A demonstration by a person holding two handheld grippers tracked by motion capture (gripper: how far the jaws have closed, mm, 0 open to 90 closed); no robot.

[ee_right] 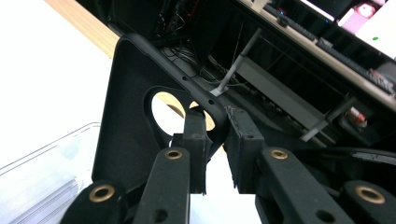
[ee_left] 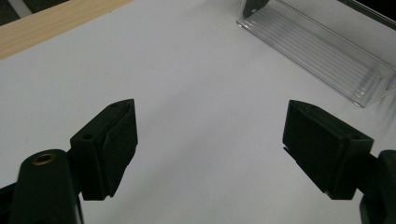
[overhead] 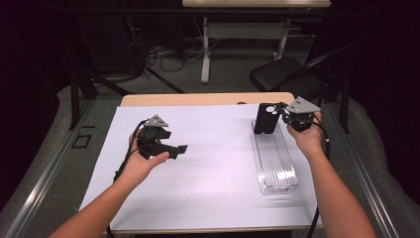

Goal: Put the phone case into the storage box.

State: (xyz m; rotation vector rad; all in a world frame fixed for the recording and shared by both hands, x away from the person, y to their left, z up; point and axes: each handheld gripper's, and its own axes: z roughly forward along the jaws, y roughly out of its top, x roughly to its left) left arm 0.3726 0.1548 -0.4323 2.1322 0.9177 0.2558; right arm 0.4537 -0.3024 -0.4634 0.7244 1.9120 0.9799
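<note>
Right gripper (ee_right: 215,140) pinches black phone case (ee_right: 133,112) at its edge by the camera hole, case upright over far end of clear tray (overhead: 274,161). Left gripper (overhead: 168,148) jaws apart, over white sheet (overhead: 208,163), well apart from case.

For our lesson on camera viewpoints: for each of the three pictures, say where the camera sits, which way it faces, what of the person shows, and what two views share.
High view: above the person's side, facing forward and down on the table; both forearms, left tongs, right tongs.
Left gripper view: on the left tongs, facing the white tabletop; two black jaws wide apart.
Right gripper view: on the right tongs, facing past the far edge; jaws gripping a black phone case.
Shared: the clear tray appears in all three.
</note>
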